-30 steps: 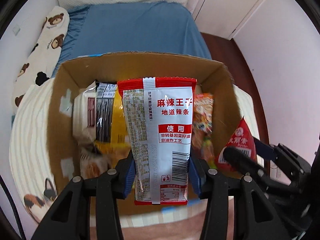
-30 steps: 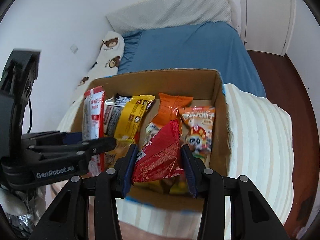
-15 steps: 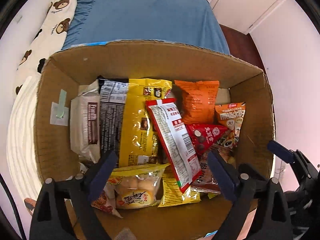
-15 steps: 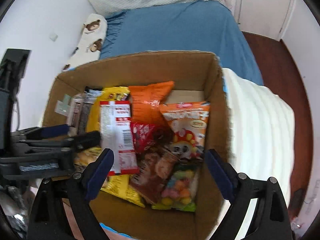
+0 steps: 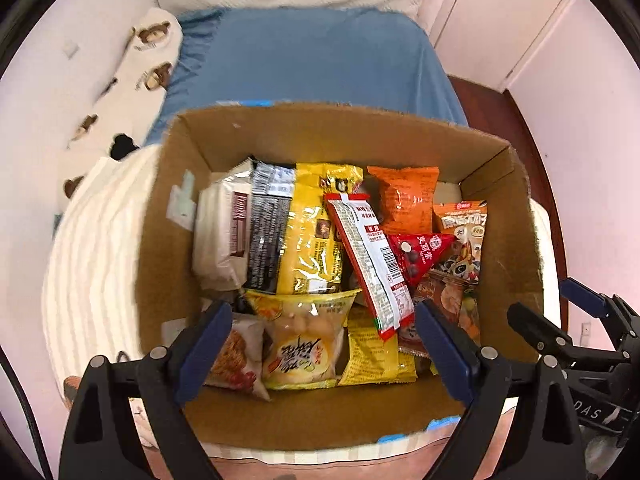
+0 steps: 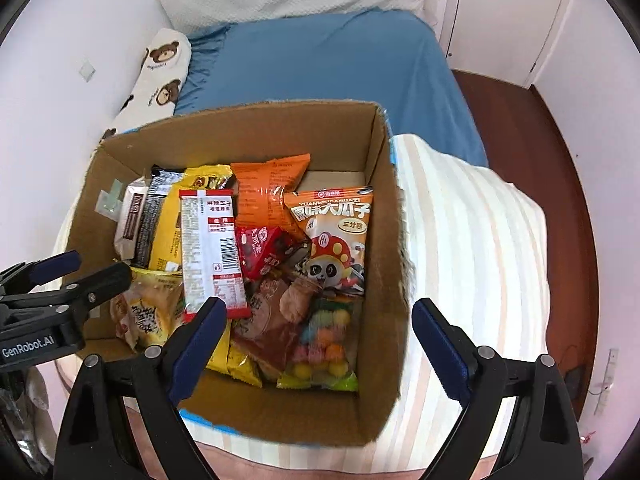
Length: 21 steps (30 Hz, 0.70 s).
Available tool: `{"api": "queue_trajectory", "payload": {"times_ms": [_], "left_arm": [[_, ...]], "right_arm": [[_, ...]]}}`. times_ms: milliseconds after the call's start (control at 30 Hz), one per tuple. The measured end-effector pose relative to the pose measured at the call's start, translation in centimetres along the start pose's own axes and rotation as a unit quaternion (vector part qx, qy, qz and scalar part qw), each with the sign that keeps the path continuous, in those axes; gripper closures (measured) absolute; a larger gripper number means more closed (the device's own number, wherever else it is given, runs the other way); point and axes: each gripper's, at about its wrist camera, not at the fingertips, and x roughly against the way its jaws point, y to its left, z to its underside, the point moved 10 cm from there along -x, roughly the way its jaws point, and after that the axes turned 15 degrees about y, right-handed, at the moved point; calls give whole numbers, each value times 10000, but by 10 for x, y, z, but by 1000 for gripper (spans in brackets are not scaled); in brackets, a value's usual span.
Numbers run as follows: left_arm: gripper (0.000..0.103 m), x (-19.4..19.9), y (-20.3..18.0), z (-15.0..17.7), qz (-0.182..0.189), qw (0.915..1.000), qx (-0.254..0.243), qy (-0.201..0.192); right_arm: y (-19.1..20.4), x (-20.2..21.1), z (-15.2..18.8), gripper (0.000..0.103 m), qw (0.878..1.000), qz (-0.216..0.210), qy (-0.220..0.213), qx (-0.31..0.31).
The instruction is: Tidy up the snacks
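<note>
A cardboard box (image 5: 508,248) (image 6: 384,208) on a striped blanket holds several snack packets. A red-and-white spicy strip packet (image 5: 370,264) (image 6: 212,248) lies on top in the middle. A red triangular packet (image 5: 420,252) (image 6: 264,252) lies beside it. My left gripper (image 5: 324,344) is open and empty above the box's near side. My right gripper (image 6: 320,340) is open and empty above the box's near right part. The left gripper also shows at the left in the right wrist view (image 6: 76,280).
Yellow (image 5: 312,236), orange (image 5: 404,196), black (image 5: 268,224) and white (image 5: 224,232) packets fill the box. The striped blanket (image 6: 472,256) lies under it. A blue bed (image 5: 304,60), a bear-print pillow (image 6: 160,68), white walls and a door are behind.
Both grippers opened and let go of their packets: the red-and-white packet and the red triangular packet now lie in the box. Both grippers have drawn back and up.
</note>
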Motion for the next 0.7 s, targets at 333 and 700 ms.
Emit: {"api": "queue_trajectory", "payload": {"times_ms": [333, 700], "left_arm": [[0, 82, -1, 67, -218, 9925, 39, -1201], [0, 169, -16, 173, -487, 9723, -54, -2283]], "right_arm": [[-2, 84, 69, 3, 9948, 105, -1017, -1], [9, 194, 179, 1, 9755, 237, -2189, 48]]}}
